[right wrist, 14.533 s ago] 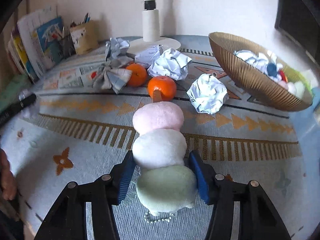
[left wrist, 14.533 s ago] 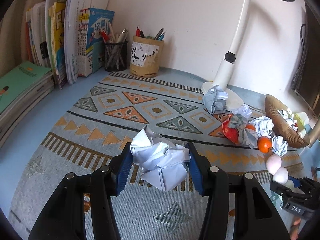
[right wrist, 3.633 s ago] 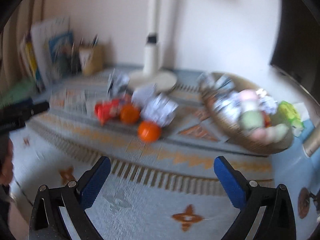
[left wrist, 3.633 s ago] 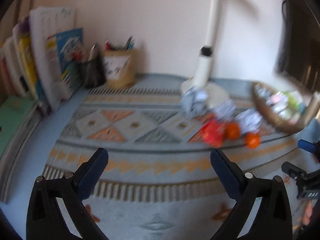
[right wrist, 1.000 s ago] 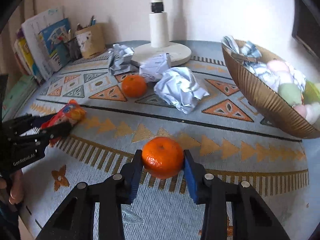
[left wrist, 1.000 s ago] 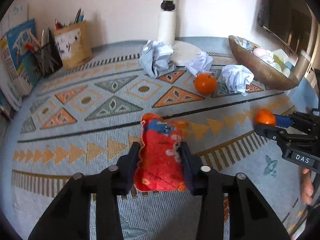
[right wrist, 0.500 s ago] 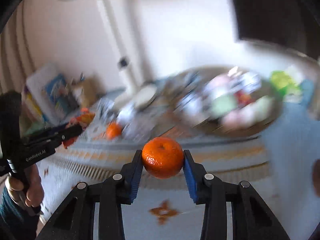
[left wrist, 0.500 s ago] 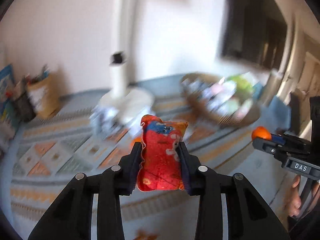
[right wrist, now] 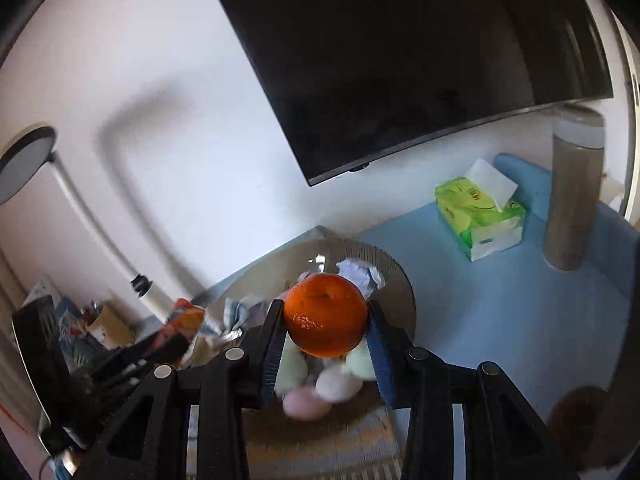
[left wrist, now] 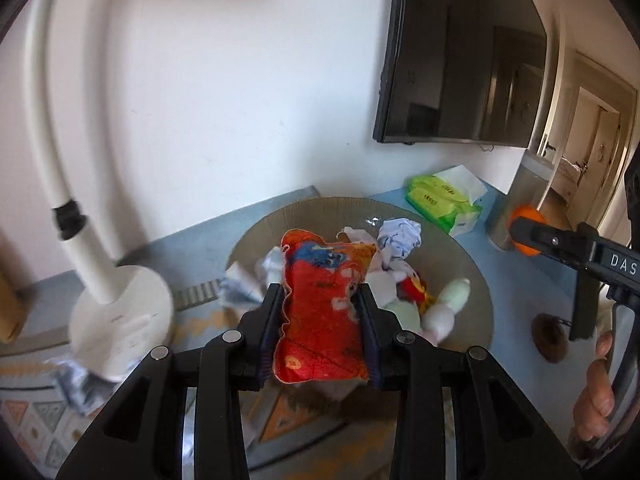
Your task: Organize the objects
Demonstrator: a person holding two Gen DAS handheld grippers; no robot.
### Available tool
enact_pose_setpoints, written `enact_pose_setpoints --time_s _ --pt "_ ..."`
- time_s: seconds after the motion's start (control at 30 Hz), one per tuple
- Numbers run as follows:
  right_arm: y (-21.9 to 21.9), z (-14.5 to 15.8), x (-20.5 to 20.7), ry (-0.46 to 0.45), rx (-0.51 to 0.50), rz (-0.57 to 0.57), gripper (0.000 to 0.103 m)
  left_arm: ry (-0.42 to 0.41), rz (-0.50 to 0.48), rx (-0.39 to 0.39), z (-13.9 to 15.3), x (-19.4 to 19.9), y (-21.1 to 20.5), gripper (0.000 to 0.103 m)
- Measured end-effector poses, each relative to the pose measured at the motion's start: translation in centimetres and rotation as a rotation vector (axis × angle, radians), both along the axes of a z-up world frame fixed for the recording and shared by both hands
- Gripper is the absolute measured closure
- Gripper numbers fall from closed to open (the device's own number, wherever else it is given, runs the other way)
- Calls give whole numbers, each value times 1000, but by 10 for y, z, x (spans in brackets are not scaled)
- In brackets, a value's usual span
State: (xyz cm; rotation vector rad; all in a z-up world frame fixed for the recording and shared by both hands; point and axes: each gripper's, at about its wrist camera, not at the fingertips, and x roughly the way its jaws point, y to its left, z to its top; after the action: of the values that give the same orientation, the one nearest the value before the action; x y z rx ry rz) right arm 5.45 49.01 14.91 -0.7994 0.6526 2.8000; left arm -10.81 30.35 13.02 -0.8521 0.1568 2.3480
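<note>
My left gripper [left wrist: 320, 320] is shut on a red printed snack bag [left wrist: 324, 312], held upright above the brown woven bowl [left wrist: 476, 280]. The bowl holds crumpled paper balls [left wrist: 400, 236] and soft pastel toys [left wrist: 444, 308]. My right gripper [right wrist: 326, 328] is shut on an orange tangerine [right wrist: 326, 316], also lifted over the same bowl [right wrist: 404, 284]. In the left wrist view the right gripper [left wrist: 532, 232] comes in from the right with the tangerine [left wrist: 520, 216] in it, a hand [left wrist: 596, 396] below. In the right wrist view the left gripper with the bag [right wrist: 188, 316] shows at left.
A white desk lamp [left wrist: 108, 264] stands left of the bowl on the patterned mat. A dark screen [left wrist: 460, 52] hangs on the wall behind. A green tissue pack [right wrist: 480, 216] and a tall grey cylinder [right wrist: 572, 200] stand on the blue surface at right. Books and pen holders [right wrist: 100, 324] are far left.
Both grippers rose from the mat and swung right, to above the bowl, each keeping its grip. The right gripper rolled, tilting its view.
</note>
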Motion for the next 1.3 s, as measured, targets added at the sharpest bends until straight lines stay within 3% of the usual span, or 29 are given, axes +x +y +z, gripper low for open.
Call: enact_pose_setpoints --time_s 0.17,0.23,0.3,0.33,0.4,0.6,0.67,0.8,0.83,0.93,1.03,1.13,1.3 --pt "6 -8 -36 -34 -19 7 65 -9 -3 2 -10 -17 13 69" --pt "10 -13 -49 -42 -36 25 60 -13 -13 17 -13 -21 16 58" --pt "14 -18 -56 -68 -67 27 45 -29 -13 21 -14 -23 15 44" --pt "17 -21 -56 -71 -92 26 45 -30 -10 20 -13 -22 12 43" --pt "18 -24 -49 -61 -107 36 43 -20 1 22 -11 -17 0 33" --pt "-4 -20 -14 -54 -74 88 43 -8 83 90 10 12 -75 33" --pt "-22 -15 2 -41 -49 129 41 -1 133 109 15 27 -108 29" --pt "-79 -12 27 -13 -11 246 38 21 285 122 13 56 -186 5" --pt "-93 -15 28 -18 -4 270 38 24 332 116 9 63 -205 3" --pt "-140 -39 26 -66 -7 336 38 -9 493 76 -18 73 -261 3" --pt "-190 -76 12 -156 7 391 38 -67 579 32 -51 72 -292 3" --pt "-222 -98 2 -204 109 393 38 -112 603 14 -77 72 -310 3" --pt "-234 -120 -5 -256 190 354 38 -91 596 17 -83 79 -311 3"
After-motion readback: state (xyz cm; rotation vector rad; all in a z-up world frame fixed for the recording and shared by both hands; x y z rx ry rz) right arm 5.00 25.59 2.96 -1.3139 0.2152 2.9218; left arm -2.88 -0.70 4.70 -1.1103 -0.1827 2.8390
